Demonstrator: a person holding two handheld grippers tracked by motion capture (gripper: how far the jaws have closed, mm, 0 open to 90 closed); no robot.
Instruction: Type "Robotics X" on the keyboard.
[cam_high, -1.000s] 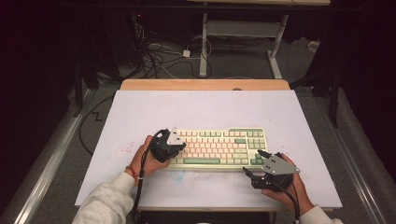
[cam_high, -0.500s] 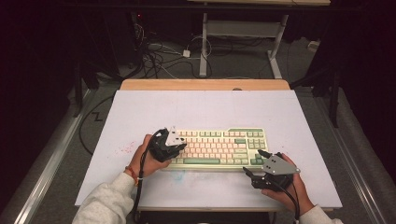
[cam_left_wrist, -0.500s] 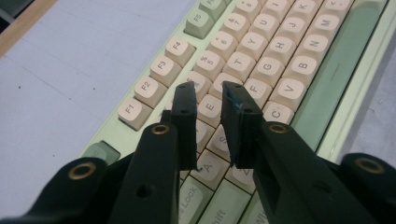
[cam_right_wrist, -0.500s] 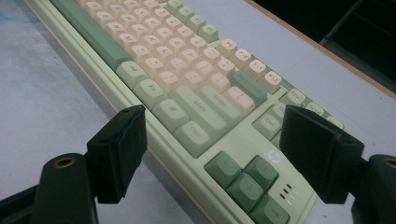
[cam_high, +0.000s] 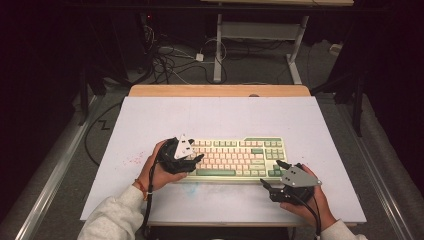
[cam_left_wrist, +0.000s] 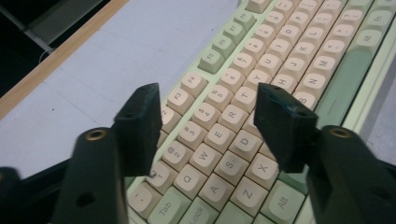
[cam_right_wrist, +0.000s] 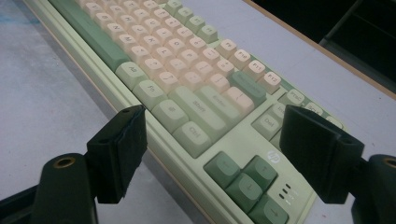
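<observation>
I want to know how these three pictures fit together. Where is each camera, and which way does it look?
High view: sits above the table, looking forward and down at the pale green and cream keyboard; forearms, hands, left gripper and right gripper show.
Left gripper view: rides the left gripper, aimed at the letter keys; its black jaws show.
Right gripper view: rides the right gripper, aimed at the arrow-key end; its jaws show.
All views share the keyboard.

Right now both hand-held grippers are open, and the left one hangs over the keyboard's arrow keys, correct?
Not quite. The left hand-held gripper is open, but over the keyboard's letter keys near its left end, as the left gripper view shows. The arrow keys lie before the right hand-held gripper.
</observation>
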